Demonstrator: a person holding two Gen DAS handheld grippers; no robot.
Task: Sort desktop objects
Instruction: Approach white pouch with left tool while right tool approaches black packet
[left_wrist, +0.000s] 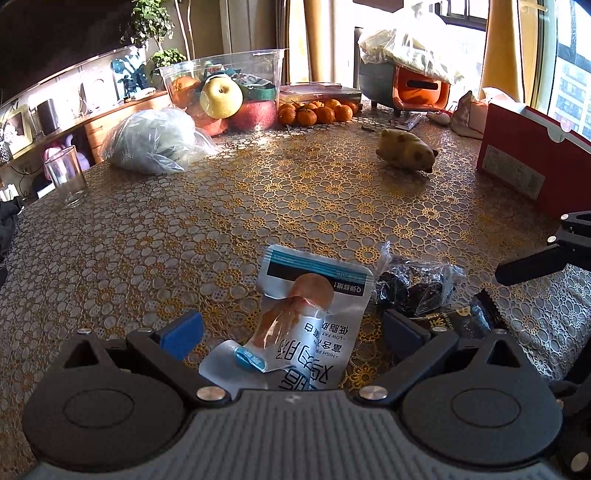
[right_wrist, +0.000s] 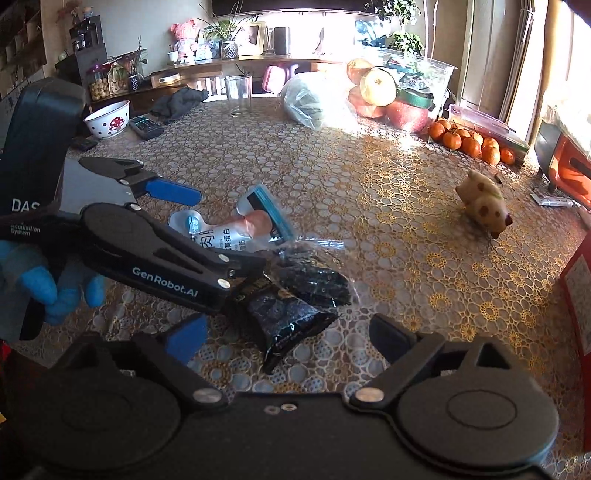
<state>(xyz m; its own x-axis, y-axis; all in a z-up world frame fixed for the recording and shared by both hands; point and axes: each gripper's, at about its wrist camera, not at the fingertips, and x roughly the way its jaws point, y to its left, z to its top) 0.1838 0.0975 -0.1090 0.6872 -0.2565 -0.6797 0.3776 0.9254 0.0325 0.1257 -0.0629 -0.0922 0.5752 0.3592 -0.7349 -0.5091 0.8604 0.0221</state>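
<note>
A white snack pouch (left_wrist: 306, 317) with a blue strip lies on the lace-patterned table (left_wrist: 258, 206). My left gripper (left_wrist: 291, 334) straddles it, open, its pads well clear of the pouch. In the right wrist view the same pouch (right_wrist: 236, 229) sits between the left gripper's (right_wrist: 227, 232) spread fingers, which a blue-gloved hand (right_wrist: 55, 280) holds. Just right of the pouch lie two dark packets: a clear-wrapped one (left_wrist: 413, 288) (right_wrist: 317, 284) and a black foil one (left_wrist: 461, 321) (right_wrist: 288, 317). My right gripper (right_wrist: 288, 341) hovers over the foil packet, open, pads apart from it.
At the table's far side stand a clear tub of fruit (left_wrist: 221, 85), mandarins (left_wrist: 317, 112), a plastic bag (left_wrist: 155, 140) and a glass (left_wrist: 68, 173). A pig figurine (left_wrist: 406, 149) and a red box (left_wrist: 524, 162) are on the right. A spotted bowl (right_wrist: 109, 120) and a remote (right_wrist: 146, 127) lie far left.
</note>
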